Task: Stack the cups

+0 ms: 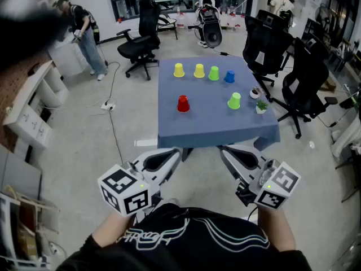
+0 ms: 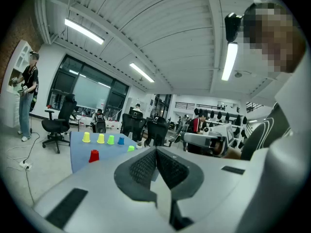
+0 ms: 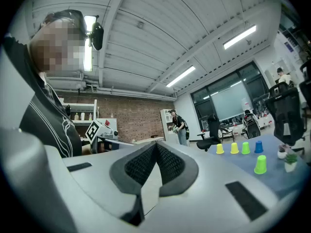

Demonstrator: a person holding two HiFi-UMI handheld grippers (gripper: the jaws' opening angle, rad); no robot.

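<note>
**A:** State of each hand-held gripper?

**B:** Left hand-held gripper (image 1: 176, 151): jaws pressed together, nothing between them. Right hand-held gripper (image 1: 224, 149): same, closed and empty. Each gripper view shows its pads meeting at the tips. Both sit just off the worktop (image 1: 208, 123) at its 6 o'clock edge, side by side, roughly level. Neither touches a cup.

**A:** Cups?

**B:** 6 on the blue-covered worktop, all rim down, none stacked. There's a row of 4 along the 12 o'clock edge. From the 9 o'clock end: yellow cup (image 1: 179, 70), second yellow cup (image 1: 199, 70), green cup (image 1: 214, 73), blue cup (image 1: 229, 76). They're near each other with small gaps. The other 2 stand closer to the middle: red cup (image 1: 183, 103) toward 9 o'clock, lime cup (image 1: 234, 100) toward 3 o'clock, well apart.

**A:** Anything else on there?

**B:** Small pot plant (image 1: 261, 105) at the 3 o'clock edge, just beside the lime cup. Small bowl (image 1: 255, 93) next to it on the 12 o'clock side, contents too small to tell.

**A:** Surroundings?

**B:** Black office chair (image 1: 138, 44) on the floor past the 11 o'clock corner, with more chairs past the 3 o'clock side. A person (image 1: 84, 35) stands at 10 o'clock, well away.
</note>
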